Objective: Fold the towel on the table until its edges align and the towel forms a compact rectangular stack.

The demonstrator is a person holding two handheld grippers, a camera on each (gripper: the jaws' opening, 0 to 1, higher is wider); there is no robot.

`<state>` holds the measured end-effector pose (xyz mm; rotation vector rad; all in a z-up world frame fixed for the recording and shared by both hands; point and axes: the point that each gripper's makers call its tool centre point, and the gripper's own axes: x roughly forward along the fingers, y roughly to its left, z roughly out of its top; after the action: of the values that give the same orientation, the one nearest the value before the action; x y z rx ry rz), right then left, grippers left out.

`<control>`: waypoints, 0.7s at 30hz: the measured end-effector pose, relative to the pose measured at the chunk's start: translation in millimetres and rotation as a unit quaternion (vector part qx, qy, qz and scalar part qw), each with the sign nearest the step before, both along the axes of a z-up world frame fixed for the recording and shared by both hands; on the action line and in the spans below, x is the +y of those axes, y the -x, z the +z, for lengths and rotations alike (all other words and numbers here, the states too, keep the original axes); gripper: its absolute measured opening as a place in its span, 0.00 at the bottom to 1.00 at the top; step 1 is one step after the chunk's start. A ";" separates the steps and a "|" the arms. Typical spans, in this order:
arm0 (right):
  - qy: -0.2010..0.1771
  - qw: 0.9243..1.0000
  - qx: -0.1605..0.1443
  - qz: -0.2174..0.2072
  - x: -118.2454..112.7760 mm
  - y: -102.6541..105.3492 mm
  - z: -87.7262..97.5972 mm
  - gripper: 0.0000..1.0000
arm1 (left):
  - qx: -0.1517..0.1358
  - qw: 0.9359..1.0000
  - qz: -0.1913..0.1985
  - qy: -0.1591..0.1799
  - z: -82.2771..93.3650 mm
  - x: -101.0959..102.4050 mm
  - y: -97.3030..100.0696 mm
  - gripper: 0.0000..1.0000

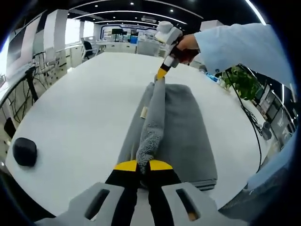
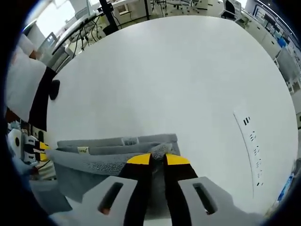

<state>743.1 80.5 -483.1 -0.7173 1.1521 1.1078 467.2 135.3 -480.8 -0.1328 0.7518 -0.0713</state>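
Observation:
A grey towel (image 1: pixel 188 127) lies lengthwise on the white table (image 1: pixel 84 108), partly folded, with one long edge lifted into a ridge (image 1: pixel 156 108). My left gripper (image 1: pixel 143 165) is shut on the near end of that ridge. At the far end, the right gripper (image 1: pixel 161 74), held by a hand, pinches the other end. In the right gripper view, the right gripper (image 2: pixel 158 159) is shut on a towel (image 2: pixel 94 162) corner, and the left gripper (image 2: pixel 40 151) holds the opposite end at the left edge.
A black rounded object (image 1: pixel 24 151) sits near the table's left edge, also seen as the black object (image 2: pixel 55 89). A green plant (image 1: pixel 242 81) and cables stand off the right side. A light blue sleeve (image 1: pixel 235 42) reaches in. A socket strip (image 2: pixel 251 136) is set in the table (image 2: pixel 178 80).

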 end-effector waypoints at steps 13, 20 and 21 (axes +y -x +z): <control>-0.024 1.000 -0.010 -0.002 1.5 -9.8 4.7 0.15 | 0.010 1.000 -0.010 -0.010 -4.6 5.1 -0.6 0.08; -0.036 0.999 -0.017 -0.004 5.2 -15.1 10.6 0.15 | 0.009 1.000 -0.014 -0.013 -5.0 5.2 -1.4 0.08; -0.037 0.999 -0.018 -0.003 5.8 -15.9 10.8 0.15 | 0.010 1.000 -0.015 -0.014 -5.1 4.9 -1.6 0.08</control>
<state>759.0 86.3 -472.4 -0.6729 1.0762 1.1217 468.8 140.3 -485.9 -0.0960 0.7737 -0.0891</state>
